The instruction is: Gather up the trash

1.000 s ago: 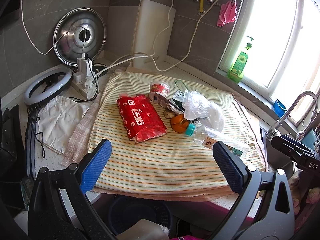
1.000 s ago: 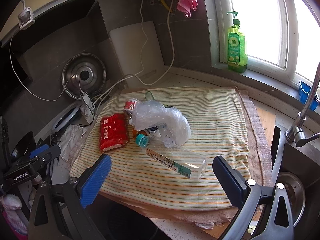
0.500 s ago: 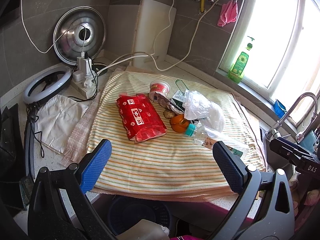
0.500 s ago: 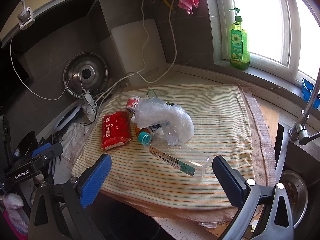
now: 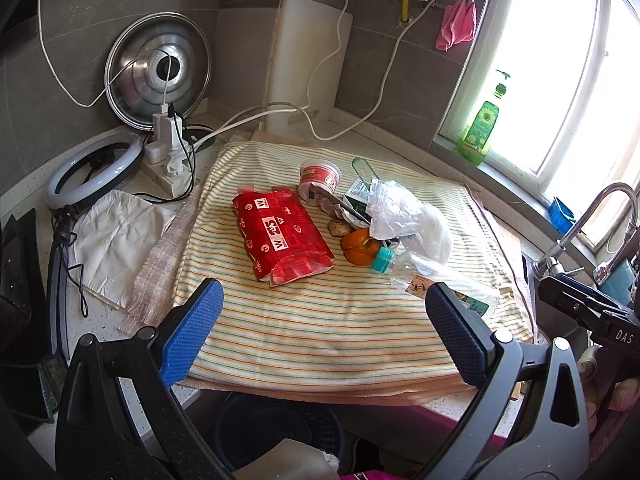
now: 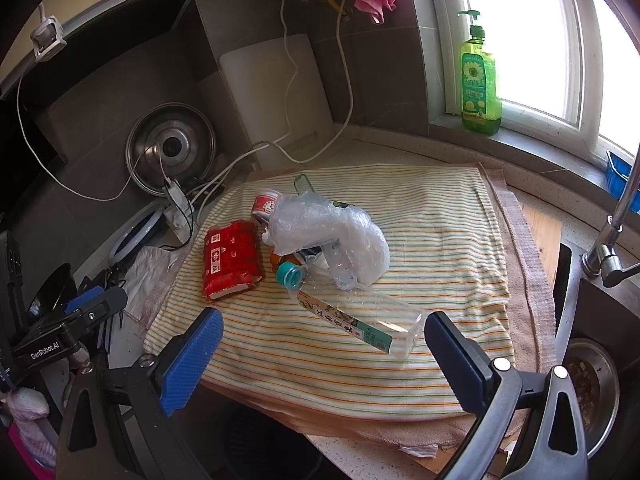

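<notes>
Trash lies on a striped cloth point(image 5: 320, 320): a red snack packet point(image 5: 280, 236), a red-and-white cup point(image 5: 320, 174), an orange peel point(image 5: 360, 246), a crumpled clear plastic bag point(image 5: 408, 220) and an empty clear bottle with a teal cap point(image 6: 348, 312). My left gripper point(image 5: 324, 332) hovers open at the cloth's near edge, short of the packet, holding nothing. My right gripper point(image 6: 324, 344) is open too, its fingers on either side of the bottle's lower end, apart from it. The red packet point(image 6: 230, 260) and the bag point(image 6: 328, 228) show in the right wrist view.
A dark bin point(image 5: 276, 428) sits below the counter's front edge. A power strip with cables point(image 5: 168, 160), a ring light point(image 5: 92, 172), a pot lid point(image 5: 158, 68) and white paper point(image 5: 120, 236) crowd the left. A sink point(image 6: 588, 380) and tap point(image 6: 616, 216) lie right; a green soap bottle point(image 6: 478, 80) stands on the sill.
The right gripper has moved forward towards the bottle, which now lies closer between its fingers. The left gripper has barely moved.
</notes>
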{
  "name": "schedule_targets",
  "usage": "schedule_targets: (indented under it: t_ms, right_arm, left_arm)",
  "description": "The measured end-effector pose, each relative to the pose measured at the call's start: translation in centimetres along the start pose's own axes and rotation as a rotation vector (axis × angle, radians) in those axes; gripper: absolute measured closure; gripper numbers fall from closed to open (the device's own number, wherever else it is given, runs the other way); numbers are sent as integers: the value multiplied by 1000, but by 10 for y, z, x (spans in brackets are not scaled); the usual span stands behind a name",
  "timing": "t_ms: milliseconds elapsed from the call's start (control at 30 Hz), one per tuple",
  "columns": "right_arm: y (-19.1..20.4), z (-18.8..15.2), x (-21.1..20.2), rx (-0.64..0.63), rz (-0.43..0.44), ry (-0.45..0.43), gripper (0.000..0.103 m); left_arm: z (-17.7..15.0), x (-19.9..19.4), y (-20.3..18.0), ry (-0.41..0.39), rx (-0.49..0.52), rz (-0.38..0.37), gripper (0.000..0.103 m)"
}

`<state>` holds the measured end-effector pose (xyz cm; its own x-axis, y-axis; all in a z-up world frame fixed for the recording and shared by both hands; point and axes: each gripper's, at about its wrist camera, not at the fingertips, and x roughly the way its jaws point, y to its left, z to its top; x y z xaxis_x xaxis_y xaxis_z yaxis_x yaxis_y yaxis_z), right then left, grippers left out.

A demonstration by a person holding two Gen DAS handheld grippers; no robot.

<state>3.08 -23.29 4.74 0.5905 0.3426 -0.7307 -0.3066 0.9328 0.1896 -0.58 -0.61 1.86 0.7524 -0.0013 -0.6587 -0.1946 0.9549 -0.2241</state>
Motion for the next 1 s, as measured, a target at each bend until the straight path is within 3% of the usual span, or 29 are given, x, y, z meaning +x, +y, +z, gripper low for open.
schedule_targets:
  t_ms: [1000]
  right_arm:
    - [6, 3, 18, -19, 22, 33, 2]
  left_arm:
    - [-6, 11, 14, 22, -13, 6, 0]
